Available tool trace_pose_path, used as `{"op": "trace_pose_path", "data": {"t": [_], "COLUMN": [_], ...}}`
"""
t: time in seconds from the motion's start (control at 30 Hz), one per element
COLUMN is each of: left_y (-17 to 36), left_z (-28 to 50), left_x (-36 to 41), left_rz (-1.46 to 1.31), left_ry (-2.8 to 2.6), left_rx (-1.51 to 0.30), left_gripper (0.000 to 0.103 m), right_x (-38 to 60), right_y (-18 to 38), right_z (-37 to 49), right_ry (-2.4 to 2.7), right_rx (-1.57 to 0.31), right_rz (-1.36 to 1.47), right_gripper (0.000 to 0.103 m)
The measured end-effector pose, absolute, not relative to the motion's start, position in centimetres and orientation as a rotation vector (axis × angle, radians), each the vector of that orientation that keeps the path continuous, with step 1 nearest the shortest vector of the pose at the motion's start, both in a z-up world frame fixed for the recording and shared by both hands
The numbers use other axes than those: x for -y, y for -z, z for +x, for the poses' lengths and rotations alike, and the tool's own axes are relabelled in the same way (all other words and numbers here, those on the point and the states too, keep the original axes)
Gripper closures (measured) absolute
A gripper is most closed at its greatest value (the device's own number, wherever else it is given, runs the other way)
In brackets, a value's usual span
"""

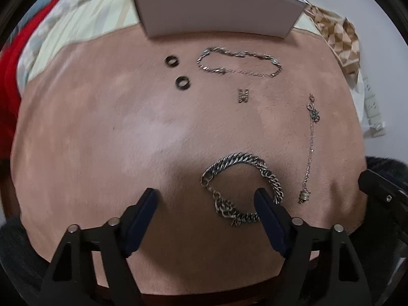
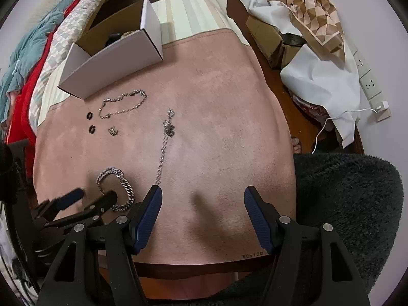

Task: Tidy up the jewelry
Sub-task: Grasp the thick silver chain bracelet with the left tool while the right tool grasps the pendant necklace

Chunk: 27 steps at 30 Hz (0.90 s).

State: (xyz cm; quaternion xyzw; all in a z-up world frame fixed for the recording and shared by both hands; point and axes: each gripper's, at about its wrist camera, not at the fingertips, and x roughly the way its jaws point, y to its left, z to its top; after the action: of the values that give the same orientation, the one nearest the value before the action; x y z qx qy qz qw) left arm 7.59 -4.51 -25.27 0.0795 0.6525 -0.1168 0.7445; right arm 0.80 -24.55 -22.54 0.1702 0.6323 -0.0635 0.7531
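Pink mat (image 2: 216,97) on table, white box (image 2: 112,58) at far edge. Left gripper (image 1: 206,199) jaws apart, straddling one side of heavy chain bracelet (image 1: 242,168). Right gripper (image 2: 202,196) apart, empty, beside thin chain (image 2: 163,150). Advice: pinch links squarely, lift slowly.

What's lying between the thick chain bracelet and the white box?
The two black rings, thin bracelet and small silver charm on pink cloth, in the left wrist view.

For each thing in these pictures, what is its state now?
Box: open, things inside.
Thick bracelet: on pink cloth, looped.
Long chain: laid straight.
Thin bracelet: closed loop.
Two rings: flat, apart.
Left gripper: open, empty.
Right gripper: open, empty.
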Motion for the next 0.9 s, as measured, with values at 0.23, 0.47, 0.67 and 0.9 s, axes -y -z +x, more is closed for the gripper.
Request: {"op": "trace_pose_path", "data": {"t": [0.23, 0.47, 0.67, 0.9], "left_y": [24.5, 22.9, 21.1, 19.7], "left_z": [8.2, 8.9, 8.1, 8.3], "left_x": [4.3, 0.1, -0.7, -0.3], "left_rz": [0.213, 0.160, 0.152, 0.153], "left_ry": [0.274, 0.222, 0.220, 0.240], "left_rx": [-1.372, -1.341, -1.294, -1.264], "left_gripper": [0.098, 0.098, 0.098, 0.098], "right_x": [23.4, 20.5, 17.5, 16.5], "right_y": [23.5, 24.6, 25.6, 25.9], "right_z": [1.1, 1.6, 2.2, 1.8], "right_ry": [0.108, 0.030, 0.003, 0.014], "right_rx": [-1.407, -1.429, -1.419, -1.380], "right_rz": [0.390, 0.366, 0.251, 0.199], "right_gripper": [0.034, 0.036, 0.052, 0.093]}}
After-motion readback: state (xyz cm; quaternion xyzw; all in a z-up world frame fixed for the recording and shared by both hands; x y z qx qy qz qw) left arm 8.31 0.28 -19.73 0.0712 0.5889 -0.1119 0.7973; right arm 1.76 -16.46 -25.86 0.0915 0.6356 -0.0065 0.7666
